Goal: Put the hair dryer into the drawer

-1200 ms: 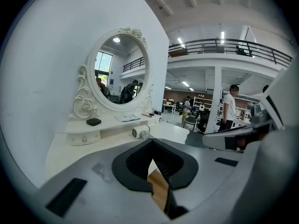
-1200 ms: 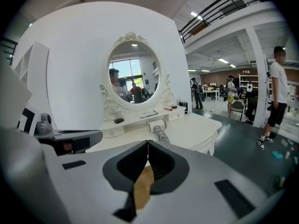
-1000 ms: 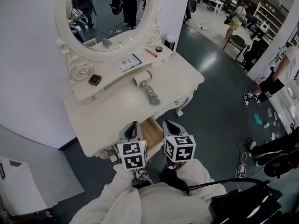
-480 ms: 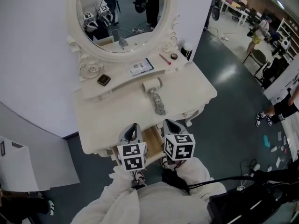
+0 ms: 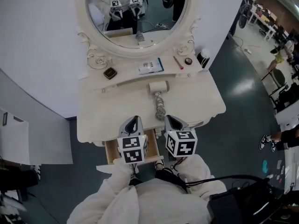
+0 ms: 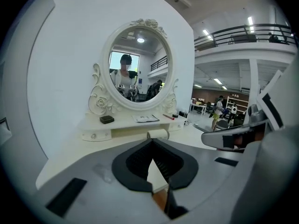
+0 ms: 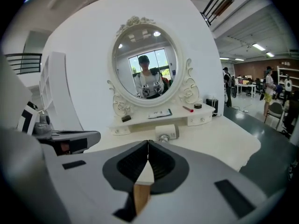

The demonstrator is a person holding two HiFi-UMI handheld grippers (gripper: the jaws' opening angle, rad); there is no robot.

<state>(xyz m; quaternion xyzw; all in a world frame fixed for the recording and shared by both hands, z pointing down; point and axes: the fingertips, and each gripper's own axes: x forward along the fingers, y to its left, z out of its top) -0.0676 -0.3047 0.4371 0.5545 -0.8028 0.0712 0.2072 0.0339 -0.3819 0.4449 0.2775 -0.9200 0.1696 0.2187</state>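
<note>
Cream dressing table (image 5: 107,118), grey-handled hair dryer (image 5: 160,107), tan drawer (image 5: 112,151)

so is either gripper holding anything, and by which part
Nothing held: the left gripper and right gripper jaws are shut, empty; the cream hair dryer lies on the white table.

A cream-white dressing table with curved, scalloped edges (image 5: 93,120) stands against a plain white wall (image 5: 37,41), and an oval mirror in a carved cream frame with rose ornaments (image 5: 140,13) rises from its raised back shelf (image 5: 126,76). The smooth dark grey-green floor (image 5: 233,125) spreads to the right, with a bright patch of reflected light (image 5: 243,85) on it. A pale flat panel (image 5: 28,139) stands at the left beside the table. Far off are desks (image 5: 266,17) and open shelving (image 7: 285,78). Overhead, long strip lamps (image 6: 251,20) shine on the ceiling above a white balcony with a dark railing (image 6: 243,31)
</note>
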